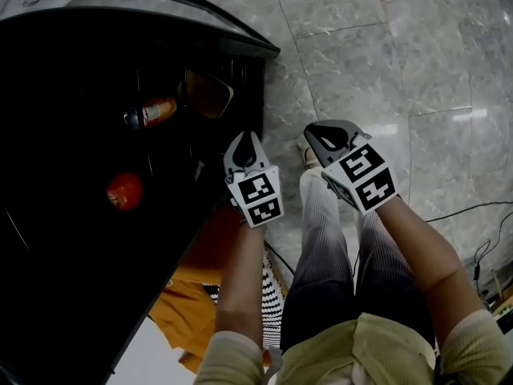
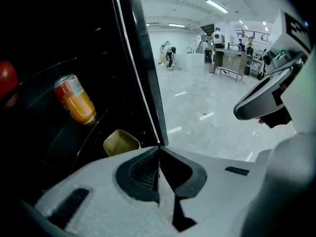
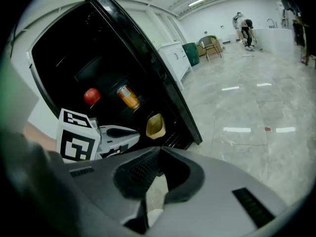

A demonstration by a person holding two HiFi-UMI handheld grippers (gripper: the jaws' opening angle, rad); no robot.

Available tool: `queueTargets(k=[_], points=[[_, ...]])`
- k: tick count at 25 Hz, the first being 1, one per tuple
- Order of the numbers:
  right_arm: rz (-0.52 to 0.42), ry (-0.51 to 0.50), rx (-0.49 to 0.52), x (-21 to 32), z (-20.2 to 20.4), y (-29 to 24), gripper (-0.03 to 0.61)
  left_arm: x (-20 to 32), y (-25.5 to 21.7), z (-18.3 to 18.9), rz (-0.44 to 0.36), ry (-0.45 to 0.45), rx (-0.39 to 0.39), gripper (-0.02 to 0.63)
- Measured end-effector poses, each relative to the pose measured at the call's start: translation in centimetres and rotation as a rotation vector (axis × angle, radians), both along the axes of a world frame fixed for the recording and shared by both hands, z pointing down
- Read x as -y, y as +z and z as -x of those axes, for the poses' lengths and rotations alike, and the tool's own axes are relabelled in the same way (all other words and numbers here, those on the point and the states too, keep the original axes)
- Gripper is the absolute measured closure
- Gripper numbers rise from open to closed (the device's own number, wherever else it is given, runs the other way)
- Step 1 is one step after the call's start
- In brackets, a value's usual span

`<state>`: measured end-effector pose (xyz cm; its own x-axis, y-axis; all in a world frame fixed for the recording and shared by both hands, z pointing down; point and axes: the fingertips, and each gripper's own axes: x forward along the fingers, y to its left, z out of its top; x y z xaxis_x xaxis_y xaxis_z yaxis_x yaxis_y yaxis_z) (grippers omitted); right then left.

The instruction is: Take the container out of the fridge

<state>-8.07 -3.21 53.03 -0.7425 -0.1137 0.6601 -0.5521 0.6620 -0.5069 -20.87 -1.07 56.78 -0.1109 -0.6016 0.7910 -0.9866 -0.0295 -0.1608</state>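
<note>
Evidently we hold the left claw (image 1: 245, 141) and right claw (image 1: 330, 135) pinched closed and empty at the open fridge (image 1: 200, 24), not yet reaching in. The tan container (image 1: 208, 93) sits near its front edge, handiest for the left claw.

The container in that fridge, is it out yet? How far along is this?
Done: the fridge looks open, its inside in view. In hand: nothing; the left gripper and right gripper are both shut and empty, outside the fridge. Left: the yellowish container sits inside near an orange can, so reaching in, gripping it and bringing it out all remain.
</note>
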Motion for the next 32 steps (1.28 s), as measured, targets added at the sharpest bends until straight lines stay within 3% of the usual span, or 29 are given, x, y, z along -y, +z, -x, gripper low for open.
queueTargets(k=[19,32], points=[[-0.009,-0.056,0.036,1.2,5.0,6.5,0.549,1.9,6.4,5.1,0.023,-0.064,0.092,0.59],[0.029,-0.051,0.048,1.2,6.1,9.8,0.549,4.1,9.7,8.2,0.059,0.024,0.202,0.589]])
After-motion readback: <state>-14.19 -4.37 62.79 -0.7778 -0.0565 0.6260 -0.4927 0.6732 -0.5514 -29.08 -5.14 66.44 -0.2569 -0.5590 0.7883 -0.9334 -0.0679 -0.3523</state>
